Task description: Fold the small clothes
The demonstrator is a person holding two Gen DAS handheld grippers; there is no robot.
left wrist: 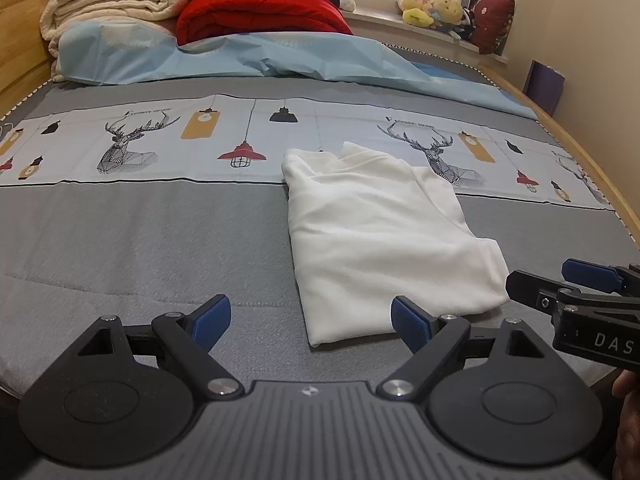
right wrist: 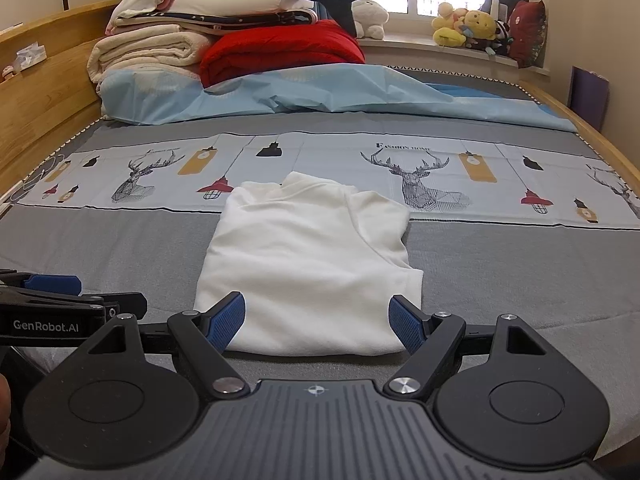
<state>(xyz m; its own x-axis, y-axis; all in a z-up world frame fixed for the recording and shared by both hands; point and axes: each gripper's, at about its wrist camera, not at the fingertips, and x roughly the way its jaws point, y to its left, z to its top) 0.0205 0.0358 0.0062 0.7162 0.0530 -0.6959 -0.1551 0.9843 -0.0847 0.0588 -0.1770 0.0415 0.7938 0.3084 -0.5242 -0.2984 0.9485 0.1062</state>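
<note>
At the near edge of the bed, the left tool (left wrist: 310,322) has its blue pads wide apart and holds nothing; the near left corner of the white garment (left wrist: 384,236) lies between them. The right tool (right wrist: 316,322) is also wide open and empty, with the garment's near hem between its fingers. The garment (right wrist: 308,268) is folded into a narrow rectangle with soft wrinkles, flat on the grey bedsheet (right wrist: 120,248), its collar end at 12 o'clock on the deer-printed band (right wrist: 420,176). Farther, at 11 o'clock, lie a light blue sheet (right wrist: 280,92), a red blanket (right wrist: 280,48) and stacked cream blankets (right wrist: 148,54). Plush toys (right wrist: 468,24) sit at 1 o'clock on the windowsill.
</note>
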